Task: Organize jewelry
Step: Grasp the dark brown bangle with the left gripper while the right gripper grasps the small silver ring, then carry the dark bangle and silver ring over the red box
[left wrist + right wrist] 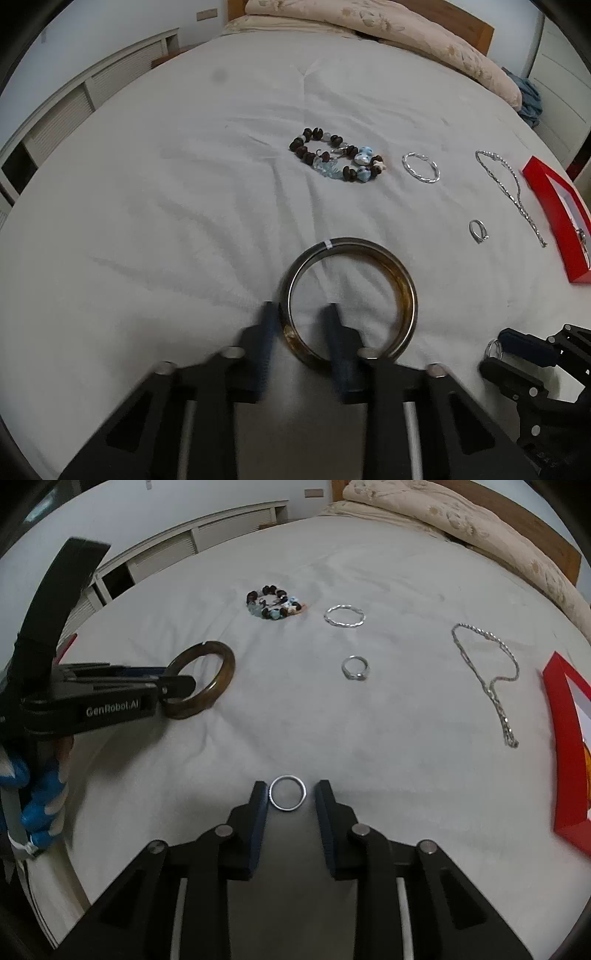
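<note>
My left hand-held gripper (301, 325) reaches level over the bed (147, 184), one finger outside and one inside the brown bangle's (404, 291) rim, with bare sheet to its left. Ahead lie the bead bracelet (338, 158), silver bangle (421, 168), small ring (478, 230) and chain (511, 188), the red box (550, 206) at the right edge. Only the right view shows my right hand-held gripper (291, 794) open, straddling a plain ring (288, 793).
</note>
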A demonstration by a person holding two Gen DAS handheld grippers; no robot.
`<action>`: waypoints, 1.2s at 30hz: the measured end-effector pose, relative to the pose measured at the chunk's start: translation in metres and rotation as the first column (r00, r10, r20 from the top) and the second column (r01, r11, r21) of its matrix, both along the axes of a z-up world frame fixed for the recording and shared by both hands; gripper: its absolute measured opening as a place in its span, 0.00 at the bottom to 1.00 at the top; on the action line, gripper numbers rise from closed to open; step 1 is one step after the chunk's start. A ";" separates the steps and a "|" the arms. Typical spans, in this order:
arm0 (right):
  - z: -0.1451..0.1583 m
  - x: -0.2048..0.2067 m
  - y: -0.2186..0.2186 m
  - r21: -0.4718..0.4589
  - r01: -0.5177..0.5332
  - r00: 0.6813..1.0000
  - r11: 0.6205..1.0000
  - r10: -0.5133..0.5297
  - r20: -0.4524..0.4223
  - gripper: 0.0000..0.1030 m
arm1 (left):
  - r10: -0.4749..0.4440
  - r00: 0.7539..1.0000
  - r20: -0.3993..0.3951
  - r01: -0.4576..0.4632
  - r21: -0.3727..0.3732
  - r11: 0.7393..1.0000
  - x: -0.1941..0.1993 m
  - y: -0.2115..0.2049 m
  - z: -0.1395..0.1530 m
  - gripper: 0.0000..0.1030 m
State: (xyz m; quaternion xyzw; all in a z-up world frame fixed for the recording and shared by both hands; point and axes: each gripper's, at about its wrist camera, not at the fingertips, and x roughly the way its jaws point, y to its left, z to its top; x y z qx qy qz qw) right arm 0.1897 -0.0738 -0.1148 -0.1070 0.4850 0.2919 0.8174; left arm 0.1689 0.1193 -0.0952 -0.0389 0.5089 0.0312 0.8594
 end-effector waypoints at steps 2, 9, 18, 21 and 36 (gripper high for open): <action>0.002 0.002 0.000 -0.005 -0.003 1.000 1.000 0.003 -0.006 0.19 | -0.004 1.000 -0.003 0.004 -0.013 1.000 0.002 0.000 0.004 0.08; 0.020 -0.005 -0.007 0.021 0.021 1.000 1.000 -0.021 -0.011 0.18 | 0.016 1.000 0.015 -0.016 -0.026 1.000 -0.011 0.004 0.021 0.08; 0.077 -0.038 -0.028 0.092 0.044 0.996 0.995 -0.050 0.068 0.18 | 0.011 0.995 0.103 -0.012 0.009 1.000 -0.042 -0.013 0.076 0.08; 0.093 -0.052 -0.044 0.111 0.057 0.993 0.992 -0.068 0.094 0.18 | 0.008 0.992 0.127 -0.010 0.015 1.000 -0.048 -0.027 0.093 0.08; 0.149 -0.104 -0.189 0.210 0.227 0.941 0.951 -0.270 0.203 0.18 | -0.129 0.975 0.182 0.132 -0.004 0.991 -0.067 -0.159 0.143 0.08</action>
